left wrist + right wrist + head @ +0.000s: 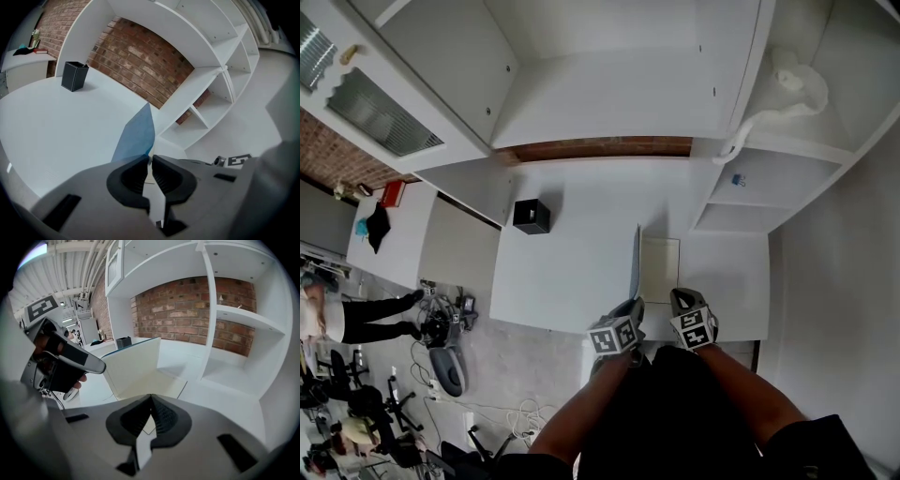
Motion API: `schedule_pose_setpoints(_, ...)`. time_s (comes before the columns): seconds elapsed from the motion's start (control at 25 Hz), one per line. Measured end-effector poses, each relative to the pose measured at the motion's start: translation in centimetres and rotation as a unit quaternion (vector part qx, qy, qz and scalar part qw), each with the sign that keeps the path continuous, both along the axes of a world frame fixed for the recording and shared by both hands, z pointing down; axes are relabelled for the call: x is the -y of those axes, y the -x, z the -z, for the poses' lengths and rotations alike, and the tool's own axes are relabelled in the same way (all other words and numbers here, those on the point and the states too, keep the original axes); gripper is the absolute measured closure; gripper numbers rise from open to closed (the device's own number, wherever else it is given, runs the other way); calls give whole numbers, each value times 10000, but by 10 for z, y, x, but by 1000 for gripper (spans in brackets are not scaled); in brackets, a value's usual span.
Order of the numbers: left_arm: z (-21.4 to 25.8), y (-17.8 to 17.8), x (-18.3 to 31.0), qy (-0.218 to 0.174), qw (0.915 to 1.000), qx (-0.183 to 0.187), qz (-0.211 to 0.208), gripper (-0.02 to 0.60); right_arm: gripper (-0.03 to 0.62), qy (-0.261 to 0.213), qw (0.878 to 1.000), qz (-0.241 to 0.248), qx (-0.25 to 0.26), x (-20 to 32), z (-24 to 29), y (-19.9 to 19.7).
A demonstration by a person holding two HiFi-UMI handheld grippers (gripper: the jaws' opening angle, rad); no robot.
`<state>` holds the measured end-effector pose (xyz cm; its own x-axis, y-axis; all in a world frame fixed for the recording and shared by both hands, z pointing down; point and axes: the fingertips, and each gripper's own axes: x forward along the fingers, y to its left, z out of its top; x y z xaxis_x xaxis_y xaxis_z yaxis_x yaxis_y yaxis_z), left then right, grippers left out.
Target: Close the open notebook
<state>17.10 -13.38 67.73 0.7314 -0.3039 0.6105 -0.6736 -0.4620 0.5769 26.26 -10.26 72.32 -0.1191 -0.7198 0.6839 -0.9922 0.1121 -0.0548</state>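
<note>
Left tool [151,161] pinches the blue cover [137,136]; right tool [151,399] is pressed together, empty.
The notebook [659,267] lies half open near the worktop's [572,262] front edge. Its cover stands about upright, its other half lies flat. Both tools hide its near edge in the head view. A black box [531,216] sits well apart, far left; I can't see inside it.

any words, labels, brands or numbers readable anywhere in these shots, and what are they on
No readable words, numbers or brands in any view.
Left gripper and right gripper: black-and-white square marker patterns only, no letters.
Blue-covered open notebook: no print showing.
Black square box: no label visible.
Small red item at far left: too small to read.
</note>
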Motion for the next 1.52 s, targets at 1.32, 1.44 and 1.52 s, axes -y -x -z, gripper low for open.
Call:
schedule_pose_setpoints(1.32,-55,-68,-44,51,9863,914,-1370,548,595,355,9941,-972,314,-49,-27,-79)
schedule_pose_setpoints(1.44,-61,-71,-46,57,9842,995,-1460,546,595,435,9944,-896,351,-55,-37,-74)
schedule_pose_setpoints(1.52,-66,-74,-47,46,9827,1045,-1529,546,595,480,9942,-888,364,-58,-38,-72)
